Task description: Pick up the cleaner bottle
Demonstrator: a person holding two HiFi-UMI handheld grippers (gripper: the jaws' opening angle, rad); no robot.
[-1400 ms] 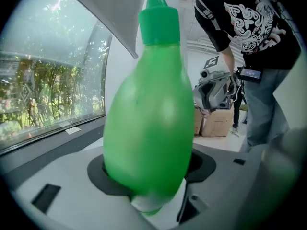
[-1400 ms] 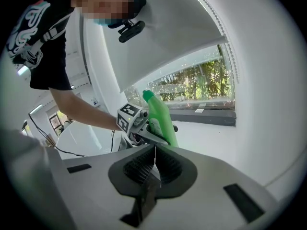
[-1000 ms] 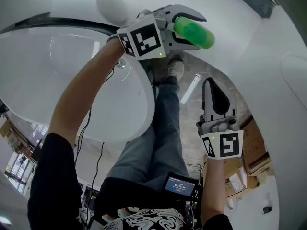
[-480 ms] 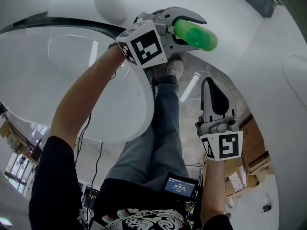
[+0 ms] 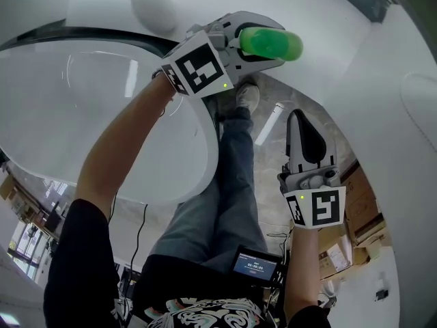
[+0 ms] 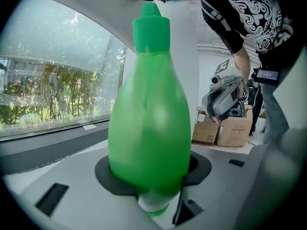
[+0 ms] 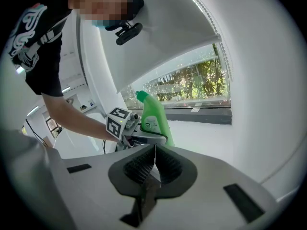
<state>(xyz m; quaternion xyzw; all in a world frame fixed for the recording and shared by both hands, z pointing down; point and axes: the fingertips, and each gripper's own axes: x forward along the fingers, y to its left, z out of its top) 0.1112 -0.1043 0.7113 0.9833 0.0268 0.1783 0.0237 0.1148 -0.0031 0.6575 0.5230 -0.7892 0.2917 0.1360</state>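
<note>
The green cleaner bottle [image 5: 270,43] with a pointed green cap stands upright on a white ledge [image 7: 206,133] below a window. My left gripper [image 5: 272,41] has its jaws round the bottle's lower body and they are closing. In the left gripper view both black pads hug the bottle [image 6: 148,128] at its sides. From the right gripper view, the bottle [image 7: 154,116] and the left gripper [image 7: 144,138] show straight ahead. My right gripper [image 5: 300,118] hangs apart, lower right, shut with nothing in it; its ribbed pads meet [image 7: 154,169].
A large white rounded basin [image 5: 102,115] fills the left of the head view. A white oval object [image 5: 153,9] lies behind the left gripper. Cardboard boxes [image 5: 355,210] stand on the floor at right. The person's legs and shoe [image 5: 249,98] are below.
The left gripper's jaws have drawn in round the green bottle and the gripper has rolled slightly. The right gripper has stayed where it was.
</note>
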